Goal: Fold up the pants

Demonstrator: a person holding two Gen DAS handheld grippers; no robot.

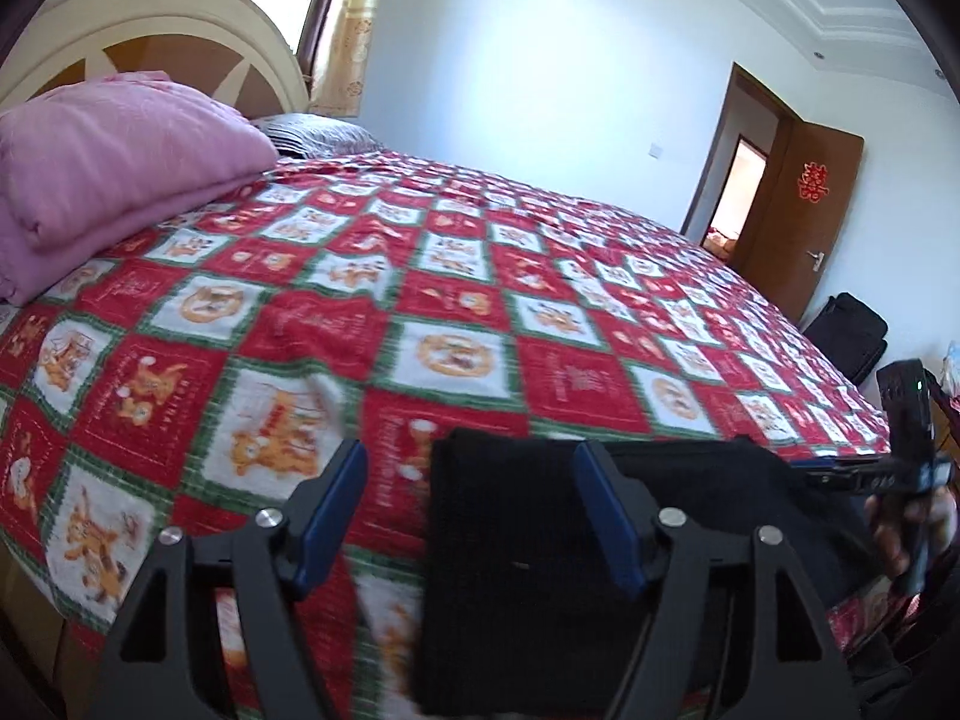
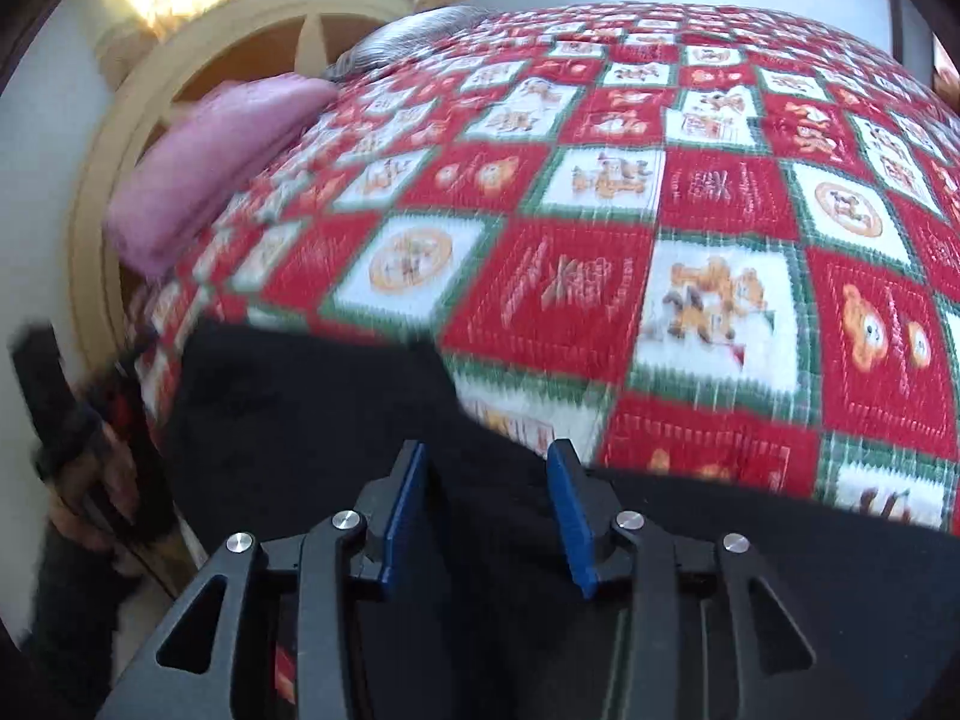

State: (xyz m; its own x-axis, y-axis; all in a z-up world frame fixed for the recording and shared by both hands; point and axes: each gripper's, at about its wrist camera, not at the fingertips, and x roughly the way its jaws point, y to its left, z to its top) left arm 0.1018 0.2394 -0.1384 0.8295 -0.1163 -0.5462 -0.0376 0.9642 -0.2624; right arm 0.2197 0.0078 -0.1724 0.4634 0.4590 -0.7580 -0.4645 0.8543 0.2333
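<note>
The black pants (image 1: 516,546) lie at the near edge of the bed, on the red, white and green quilt (image 1: 456,276). My left gripper (image 1: 471,474) is open, its jaws wide apart over the pants' left end, gripping nothing. The right gripper also shows at the right edge of the left wrist view (image 1: 906,456), held in a hand. In the right wrist view the pants (image 2: 312,414) spread across the bottom. My right gripper (image 2: 486,468) is open above the black cloth. The left gripper shows at the left edge of the right wrist view (image 2: 48,396), blurred.
A folded pink blanket (image 1: 114,162) lies at the head of the bed by the cream headboard (image 1: 150,18). A grey pillow (image 1: 318,132) sits behind it. An open brown door (image 1: 798,204) and a black bag (image 1: 852,330) stand beyond the bed's far side.
</note>
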